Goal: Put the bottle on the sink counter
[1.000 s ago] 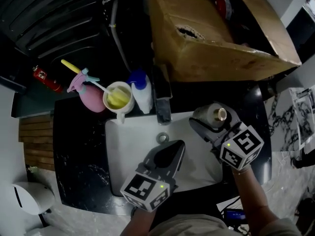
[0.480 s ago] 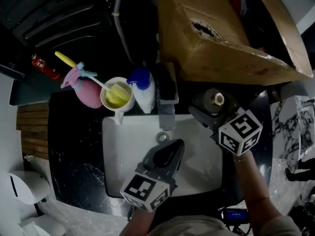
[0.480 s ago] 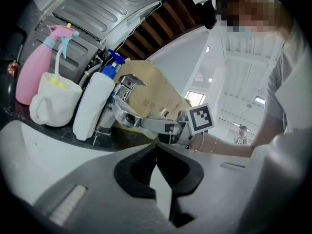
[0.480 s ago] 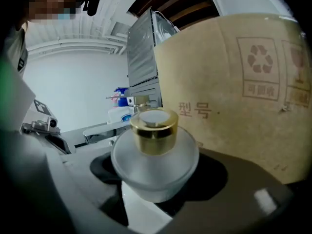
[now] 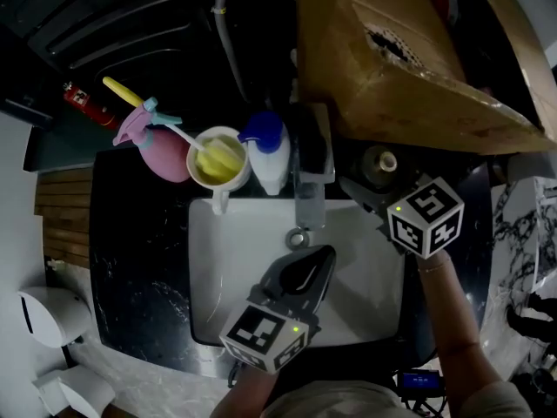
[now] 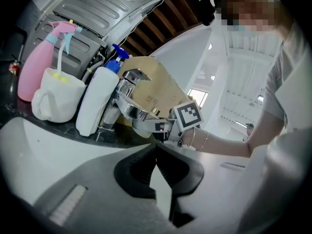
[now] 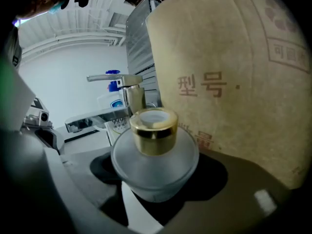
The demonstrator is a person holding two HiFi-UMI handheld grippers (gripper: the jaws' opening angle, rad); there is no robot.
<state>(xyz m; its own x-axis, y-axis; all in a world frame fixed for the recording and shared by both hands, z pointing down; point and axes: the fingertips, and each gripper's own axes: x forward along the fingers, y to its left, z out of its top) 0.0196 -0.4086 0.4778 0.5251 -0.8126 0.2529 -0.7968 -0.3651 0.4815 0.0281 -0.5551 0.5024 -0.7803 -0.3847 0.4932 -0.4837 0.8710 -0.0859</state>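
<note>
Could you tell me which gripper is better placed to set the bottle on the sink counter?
Right. The right gripper is shut on the bottle beside the faucet; the left gripper is shut and empty over the basin.

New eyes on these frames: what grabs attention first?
The frosted, gold-capped bottle gripped in the right tool, beside the faucet and close to a big cardboard box. Next, the left tool, shut and empty over the white sink basin. A pink spray bottle stands out on the dark counter at back left.
</note>
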